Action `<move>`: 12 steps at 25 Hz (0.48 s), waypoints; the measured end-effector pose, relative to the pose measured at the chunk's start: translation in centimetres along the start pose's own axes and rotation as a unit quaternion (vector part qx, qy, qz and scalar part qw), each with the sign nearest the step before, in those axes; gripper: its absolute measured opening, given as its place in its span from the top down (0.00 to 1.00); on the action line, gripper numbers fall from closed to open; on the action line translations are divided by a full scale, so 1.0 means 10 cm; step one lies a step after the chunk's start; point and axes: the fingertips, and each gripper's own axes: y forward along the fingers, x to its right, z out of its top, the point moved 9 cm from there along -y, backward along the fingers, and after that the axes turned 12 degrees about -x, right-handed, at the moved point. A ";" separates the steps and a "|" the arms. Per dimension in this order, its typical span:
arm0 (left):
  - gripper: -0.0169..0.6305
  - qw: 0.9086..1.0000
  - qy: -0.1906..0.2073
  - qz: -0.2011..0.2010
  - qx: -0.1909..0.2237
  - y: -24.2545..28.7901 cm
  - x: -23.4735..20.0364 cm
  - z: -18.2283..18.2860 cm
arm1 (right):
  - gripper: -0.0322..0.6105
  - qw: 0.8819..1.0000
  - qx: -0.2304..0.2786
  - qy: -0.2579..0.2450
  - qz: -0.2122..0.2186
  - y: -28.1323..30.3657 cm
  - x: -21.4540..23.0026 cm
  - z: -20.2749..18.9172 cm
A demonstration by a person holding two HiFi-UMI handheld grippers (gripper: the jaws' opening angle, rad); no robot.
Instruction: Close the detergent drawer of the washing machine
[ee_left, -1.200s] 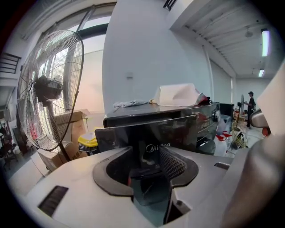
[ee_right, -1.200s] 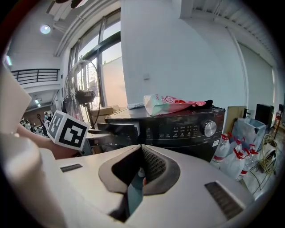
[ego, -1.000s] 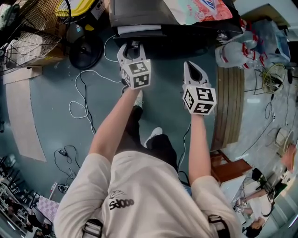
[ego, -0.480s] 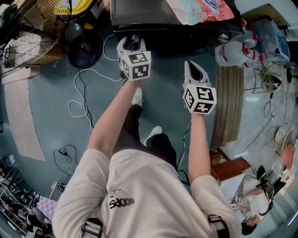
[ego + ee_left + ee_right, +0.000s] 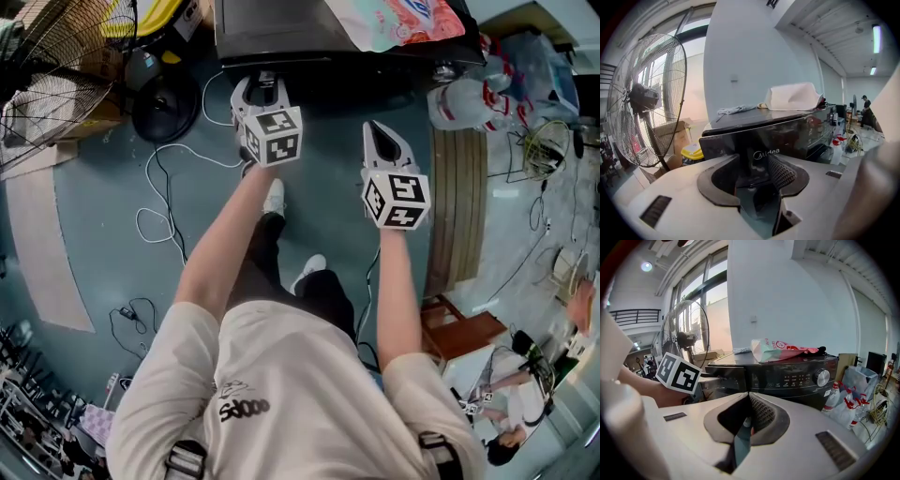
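My left claw point(image 5: 753, 161) is open right at the detergent drawer point(image 5: 723, 140); my right claw point(image 5: 748, 397) is closed and empty.

From overhead, the washing machine point(image 5: 281, 33) runs off the top edge, so I get its lid but not its front. The pink bag point(image 5: 394, 19) lying on it is cut off too. The left gripper point(image 5: 255, 86) covers the drawer there. Looking along that gripper, the drawer front point(image 5: 733, 140) fills the gap between the jaws, and I cannot tell whether a pad touches it. Left of the machine, the fan point(image 5: 47, 70) is cropped. The panel print point(image 5: 794, 379) on the machine's front is too small to read.
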 end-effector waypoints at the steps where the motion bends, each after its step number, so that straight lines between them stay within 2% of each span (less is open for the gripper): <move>1: 0.68 1.000 0.001 -0.001 0.001 0.01 0.00 0.00 | 0.96 1.000 0.000 -0.002 0.001 0.01 -0.01 0.01; 12: 0.71 1.000 -0.022 0.006 0.020 0.05 -0.01 0.02 | 0.96 1.000 -0.007 0.003 -0.005 0.10 0.04 0.01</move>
